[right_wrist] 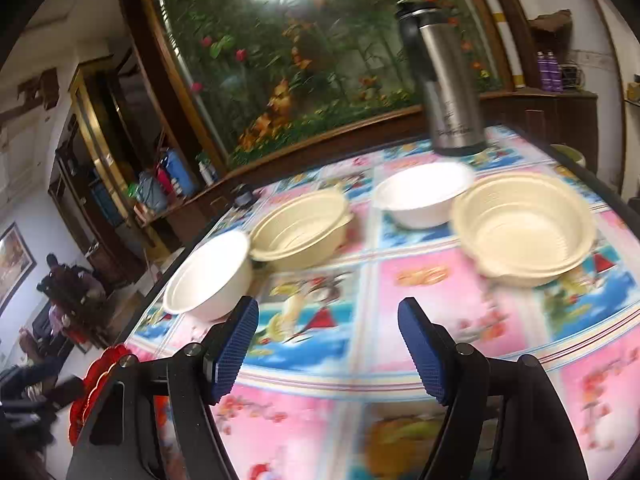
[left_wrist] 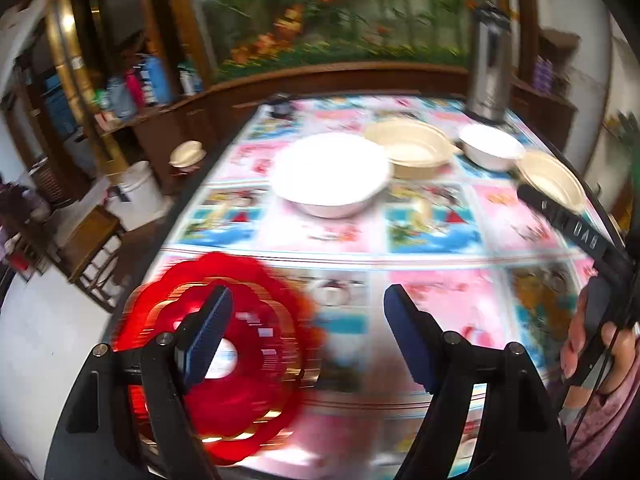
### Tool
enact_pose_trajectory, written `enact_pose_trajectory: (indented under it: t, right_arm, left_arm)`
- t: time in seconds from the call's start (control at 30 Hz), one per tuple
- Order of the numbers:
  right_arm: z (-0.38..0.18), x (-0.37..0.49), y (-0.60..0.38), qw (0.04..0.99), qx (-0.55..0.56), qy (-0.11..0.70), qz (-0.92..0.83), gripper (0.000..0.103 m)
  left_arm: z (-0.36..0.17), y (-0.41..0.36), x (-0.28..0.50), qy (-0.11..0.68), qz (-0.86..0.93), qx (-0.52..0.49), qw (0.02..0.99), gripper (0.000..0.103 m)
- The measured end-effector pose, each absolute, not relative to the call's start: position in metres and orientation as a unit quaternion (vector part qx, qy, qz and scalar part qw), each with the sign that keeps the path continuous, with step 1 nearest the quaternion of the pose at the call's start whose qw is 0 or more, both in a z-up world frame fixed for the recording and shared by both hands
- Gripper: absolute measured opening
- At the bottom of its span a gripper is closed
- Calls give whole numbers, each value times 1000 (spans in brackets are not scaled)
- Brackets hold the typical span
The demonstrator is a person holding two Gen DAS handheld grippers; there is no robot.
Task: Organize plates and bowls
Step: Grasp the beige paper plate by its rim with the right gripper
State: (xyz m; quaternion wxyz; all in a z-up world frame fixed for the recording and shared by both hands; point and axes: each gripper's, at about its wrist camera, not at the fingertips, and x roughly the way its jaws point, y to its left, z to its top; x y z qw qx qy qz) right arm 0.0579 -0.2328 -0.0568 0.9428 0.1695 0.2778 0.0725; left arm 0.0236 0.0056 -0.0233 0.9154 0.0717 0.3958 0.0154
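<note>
— Behind everything runs a wall of painted flowers; what sits on the surface with the cartoon-patterned cloth?

— Ahead of the right gripper, whose fingers stand wide apart with nothing between them, a white bowl lies just beyond the left finger, a cream bowl stack further on, a small white bowl behind that, and a cream bowl ahead of the right finger. A steel flask stands upright at the far edge.

— And the left gripper?

— Fingers spread wide too, empty. A red scalloped plate lies under and behind its left finger (blurred, so I cannot tell whether they touch). The bowls sit well ahead of it.
</note>
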Motion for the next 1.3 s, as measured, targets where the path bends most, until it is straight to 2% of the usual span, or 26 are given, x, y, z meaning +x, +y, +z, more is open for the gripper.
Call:
enact_pose_trajectory:
  t: [0.27, 0.53, 0.8, 1.3]
  right_arm:
    - [-47, 46, -341, 938, 254, 236, 10, 80]
    - [-61, 50, -420, 909, 348, 227, -34, 80]
    - [-84, 75, -446, 879, 405, 252, -26, 80]
    - [-96, 89, -459, 851, 457, 258, -6, 80]
  left_arm:
    - [-17, -71, 55, 401, -38, 100, 910, 78]
    - [6, -147, 118, 387, -74, 63, 917, 78]
    - [-26, -191, 178, 425, -62, 40, 902, 78]
    - [-59, -227, 213, 493, -104, 1, 864, 78]
